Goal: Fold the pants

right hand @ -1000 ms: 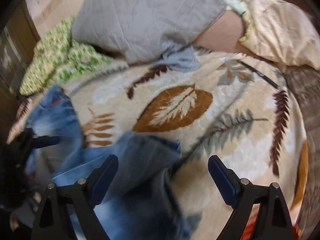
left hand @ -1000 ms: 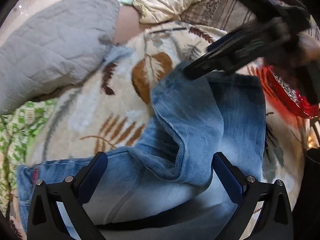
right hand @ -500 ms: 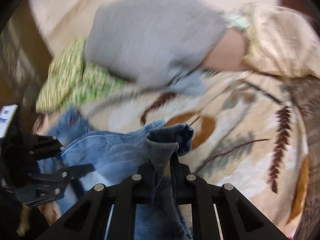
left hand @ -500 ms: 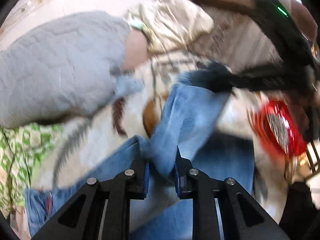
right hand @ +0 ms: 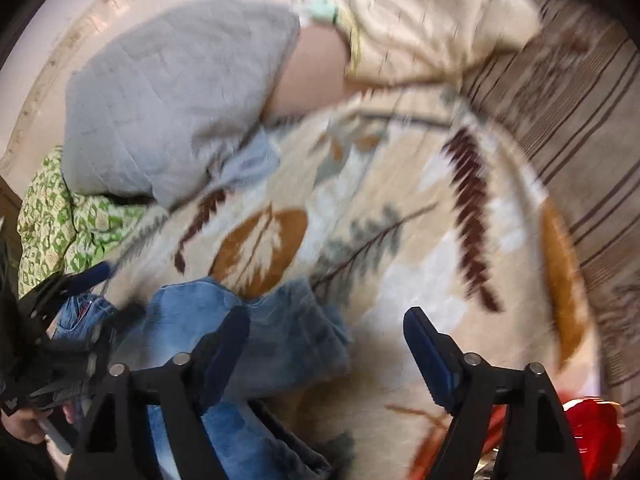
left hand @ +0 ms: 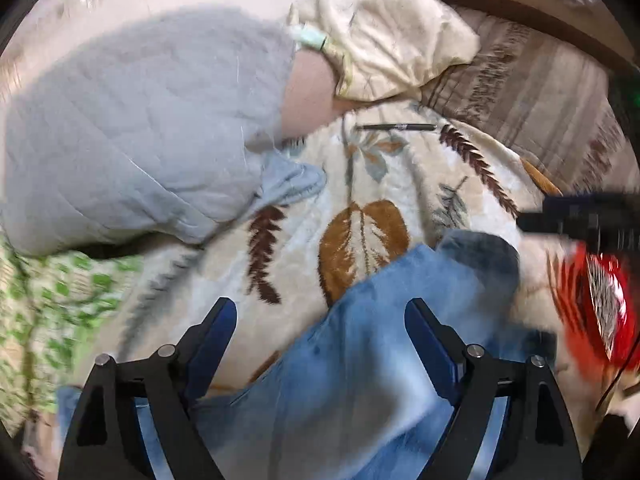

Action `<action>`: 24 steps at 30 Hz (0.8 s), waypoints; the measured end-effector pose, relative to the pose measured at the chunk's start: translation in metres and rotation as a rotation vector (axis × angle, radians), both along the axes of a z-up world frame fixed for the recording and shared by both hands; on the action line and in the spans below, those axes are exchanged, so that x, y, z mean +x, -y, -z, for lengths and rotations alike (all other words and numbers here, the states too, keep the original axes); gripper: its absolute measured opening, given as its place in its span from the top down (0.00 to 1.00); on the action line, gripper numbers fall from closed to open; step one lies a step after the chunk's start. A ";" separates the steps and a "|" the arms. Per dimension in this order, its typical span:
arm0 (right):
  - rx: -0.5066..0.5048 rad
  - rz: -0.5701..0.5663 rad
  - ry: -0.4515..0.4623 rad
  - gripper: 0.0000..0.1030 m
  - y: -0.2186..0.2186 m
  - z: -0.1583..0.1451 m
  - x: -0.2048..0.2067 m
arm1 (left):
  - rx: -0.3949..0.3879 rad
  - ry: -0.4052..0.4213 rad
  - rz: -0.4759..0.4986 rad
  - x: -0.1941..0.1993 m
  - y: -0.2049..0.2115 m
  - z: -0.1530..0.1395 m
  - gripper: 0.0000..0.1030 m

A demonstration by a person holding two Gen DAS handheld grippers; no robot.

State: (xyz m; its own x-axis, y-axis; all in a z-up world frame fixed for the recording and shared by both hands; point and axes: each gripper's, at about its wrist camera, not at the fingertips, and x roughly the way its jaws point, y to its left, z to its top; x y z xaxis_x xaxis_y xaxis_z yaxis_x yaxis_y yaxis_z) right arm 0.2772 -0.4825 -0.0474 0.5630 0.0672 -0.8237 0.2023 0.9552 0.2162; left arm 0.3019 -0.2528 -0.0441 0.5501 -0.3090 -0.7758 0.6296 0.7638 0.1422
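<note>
Blue jeans lie on a leaf-patterned blanket, one leg folded over with its darker hem on top. My left gripper hovers above the denim with its jaws opening; fabric shows below the gap but the pads do not press on it. In the right wrist view the jeans lie at the lower left. My right gripper is opening too, its left finger over the hem and its right finger over bare blanket. Neither gripper holds anything.
A grey quilted cover, a cream pillow and a green patterned cloth lie at the back and left. A pen rests on the blanket. A red object sits at the right beside striped brown bedding.
Both grippers, shut on the lifted jeans leg half a second ago, have opened and let it go. The leg now lies folded on the blanket, and both grippers have drawn back.
</note>
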 end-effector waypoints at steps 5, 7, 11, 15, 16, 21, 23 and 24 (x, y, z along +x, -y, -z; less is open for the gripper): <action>-0.005 -0.092 0.010 0.20 -0.009 -0.020 -0.036 | 0.034 0.001 0.123 -0.069 -0.012 -0.015 0.16; -0.040 -0.135 0.002 0.20 -0.017 -0.021 -0.051 | 0.046 -0.003 0.154 -0.097 -0.016 -0.016 0.16; -0.036 -0.191 -0.036 0.21 -0.029 -0.010 -0.074 | 0.034 -0.026 0.126 -0.137 -0.028 -0.009 0.16; -0.010 -0.237 -0.071 0.21 -0.037 0.006 -0.086 | 0.076 0.007 0.055 -0.165 -0.035 0.008 0.16; -0.016 -0.247 -0.079 0.21 -0.039 0.012 -0.086 | 0.098 0.019 0.050 -0.172 -0.036 0.014 0.16; -0.026 -0.263 -0.145 0.21 -0.037 0.043 -0.071 | 0.251 0.060 0.144 -0.188 -0.026 0.041 0.16; 0.010 -0.273 -0.175 0.21 -0.036 0.057 -0.063 | 0.301 0.064 0.175 -0.184 -0.023 0.051 0.16; 0.048 -0.286 -0.184 0.22 -0.036 0.063 -0.060 | 0.317 0.046 0.207 -0.180 -0.022 0.057 0.18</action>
